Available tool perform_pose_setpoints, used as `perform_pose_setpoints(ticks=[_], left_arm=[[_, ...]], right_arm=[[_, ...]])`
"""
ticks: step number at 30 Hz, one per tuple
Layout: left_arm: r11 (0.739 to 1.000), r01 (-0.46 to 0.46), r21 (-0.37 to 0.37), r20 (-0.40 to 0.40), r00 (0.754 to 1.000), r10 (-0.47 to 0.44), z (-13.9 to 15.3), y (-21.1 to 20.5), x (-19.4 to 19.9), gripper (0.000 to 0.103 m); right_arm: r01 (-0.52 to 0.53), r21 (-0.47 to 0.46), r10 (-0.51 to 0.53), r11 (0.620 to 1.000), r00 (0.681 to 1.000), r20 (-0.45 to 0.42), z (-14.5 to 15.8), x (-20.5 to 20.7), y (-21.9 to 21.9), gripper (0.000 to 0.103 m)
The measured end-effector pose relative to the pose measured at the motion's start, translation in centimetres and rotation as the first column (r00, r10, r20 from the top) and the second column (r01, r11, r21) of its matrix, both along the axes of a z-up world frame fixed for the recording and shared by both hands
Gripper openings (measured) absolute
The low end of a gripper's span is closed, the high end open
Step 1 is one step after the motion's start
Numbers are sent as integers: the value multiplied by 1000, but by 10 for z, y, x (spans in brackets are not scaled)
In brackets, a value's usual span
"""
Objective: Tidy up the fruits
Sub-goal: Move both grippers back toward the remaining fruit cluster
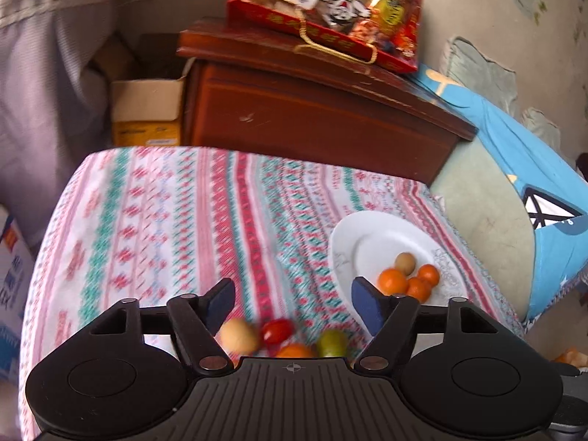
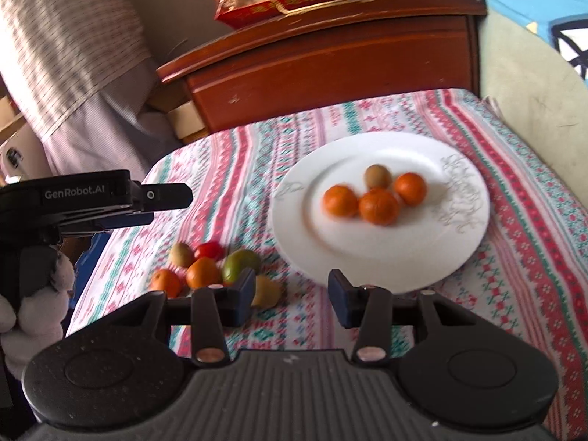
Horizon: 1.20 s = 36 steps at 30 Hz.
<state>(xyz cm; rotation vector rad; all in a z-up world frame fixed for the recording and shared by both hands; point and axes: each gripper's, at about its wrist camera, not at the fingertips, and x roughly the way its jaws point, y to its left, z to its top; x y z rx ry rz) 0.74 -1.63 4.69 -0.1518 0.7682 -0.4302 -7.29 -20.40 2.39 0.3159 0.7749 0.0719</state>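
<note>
A white plate (image 2: pixel 367 253) on the patterned cloth (image 2: pixel 514 257) holds three oranges (image 2: pixel 378 205) and a brown kiwi (image 2: pixel 377 176). Left of it lie loose fruits: a kiwi (image 2: pixel 180 253), a red tomato (image 2: pixel 209 250), a green fruit (image 2: pixel 240 264), two oranges (image 2: pixel 203 272) and a yellowish fruit (image 2: pixel 266 290). My right gripper (image 2: pixel 292 290) hovers open at the plate's near rim, the yellowish fruit just inside its left finger, untouched. My left gripper (image 1: pixel 292 294) is open above the loose fruits (image 1: pixel 277 330), holding nothing. Its plate (image 1: pixel 367 235) lies to the right.
A dark wooden nightstand (image 1: pixel 312 117) stands behind the table with a red gift bag (image 1: pixel 330 11) on top. A cardboard box (image 1: pixel 147 110) sits to its left, blue fabric (image 1: pixel 514 147) on the right. A plush toy (image 2: pixel 36 312) sits at the table's left edge.
</note>
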Motion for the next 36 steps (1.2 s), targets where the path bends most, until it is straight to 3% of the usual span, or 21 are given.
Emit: perform_pose_setpoints(ticks=[12,22,24,26,29,32,36], left_arm=[[995,-90,42,-26,996,91,-28,34,-27,72],[987,-57,152,8,998,57,-51,27,-36,75],[985,-48,163,14,999,47,-52,25,-37,79],[983,-31,183,22,999,28,-55,22,-39,90],[967,4,255,43,999,-16,-60,11,-44,97],[952,18,304,64,997,-39,-64,4,-48,101],[953,20,302,67,997,-42,-65,6,-48,103]], right_arm=[[-75,-72,73,995,997,-28,-15,-11,22,45],[-81,-129,80,988,997,-12,-30,-12,28,45],[-88,-138,88,987,996,-10,-30,-12,29,50],[-92,-119,93,989,996,-3,-31,-12,29,59],[-110,-120,112,987,994,9,-32,-13,33,69],[-135,-157,140,978,990,19,-34,-15,39,75],[-155,-177,164,972,986,37,-37,-18,44,81]])
